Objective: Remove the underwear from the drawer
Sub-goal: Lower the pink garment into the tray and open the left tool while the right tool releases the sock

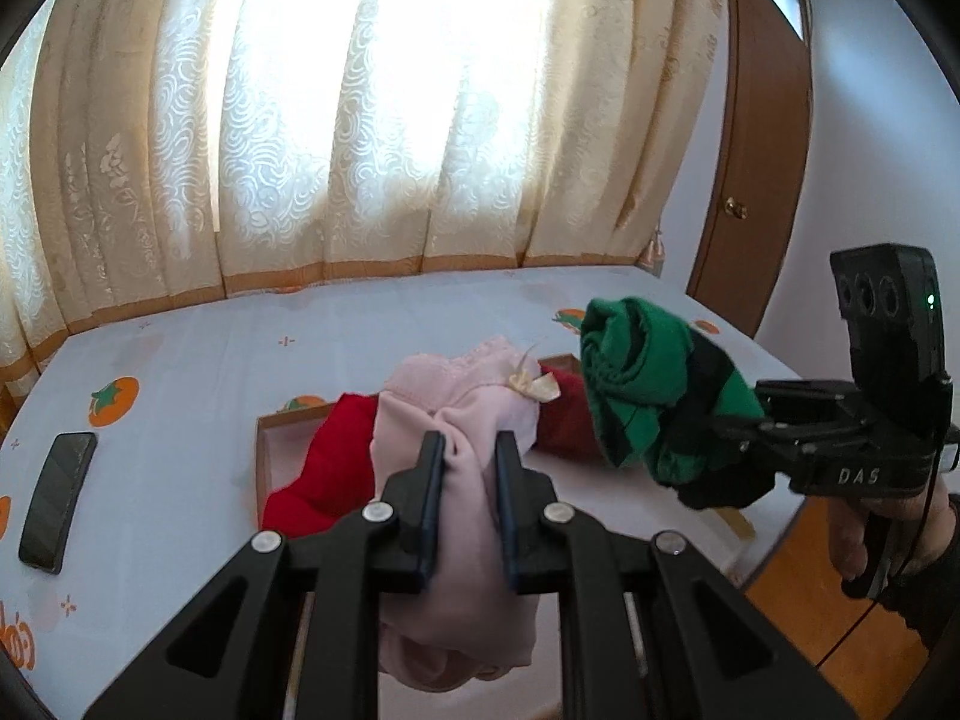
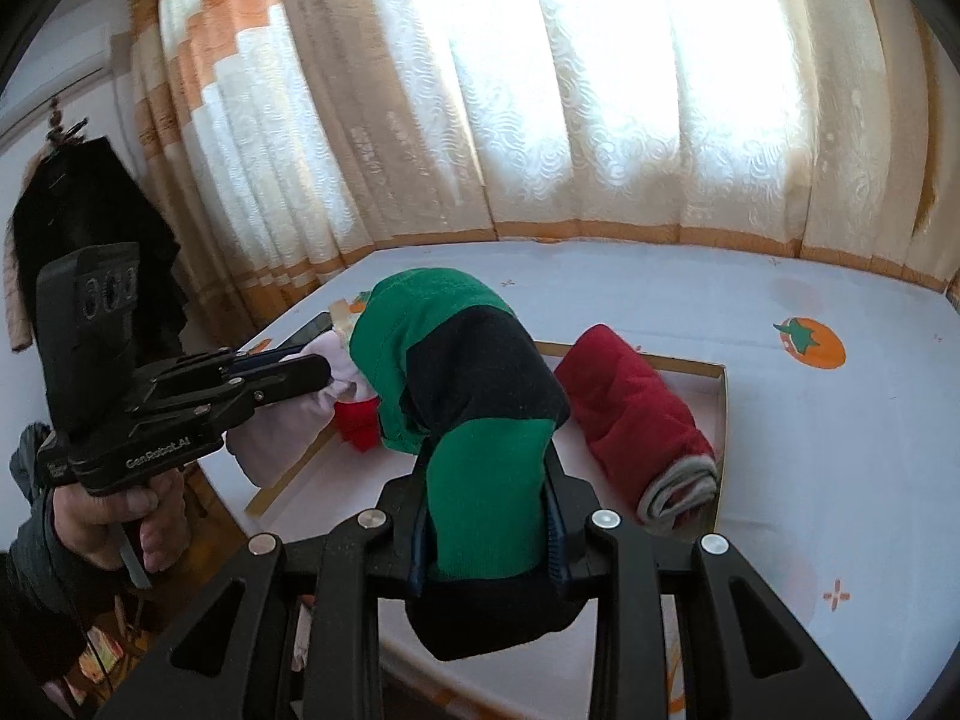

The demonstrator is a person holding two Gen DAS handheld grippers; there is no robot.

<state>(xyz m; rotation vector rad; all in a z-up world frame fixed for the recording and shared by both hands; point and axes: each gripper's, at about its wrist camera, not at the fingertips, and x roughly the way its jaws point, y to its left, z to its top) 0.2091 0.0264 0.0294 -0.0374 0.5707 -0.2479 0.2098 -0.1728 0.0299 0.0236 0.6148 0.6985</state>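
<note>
My left gripper [image 1: 469,450] is shut on pink underwear [image 1: 456,408] with a small bow, held above the shallow cardboard drawer [image 1: 264,438] on the bed. My right gripper [image 2: 489,468] is shut on rolled green and black underwear [image 2: 474,372], also lifted above the drawer [image 2: 723,402]. The right gripper shows at the right of the left wrist view [image 1: 720,426], the green roll [image 1: 636,372] in it. The left gripper shows at the left of the right wrist view [image 2: 318,369]. In the drawer lie a bright red piece [image 1: 324,468] and a dark red roll [image 2: 636,414].
The bed [image 1: 210,360] has a pale sheet with orange fruit prints. A black phone [image 1: 57,498] lies on it at the left. Curtains [image 1: 360,120] hang behind the bed. A brown door [image 1: 756,180] stands at the right. A dark coat [image 2: 90,210] hangs on the left wall.
</note>
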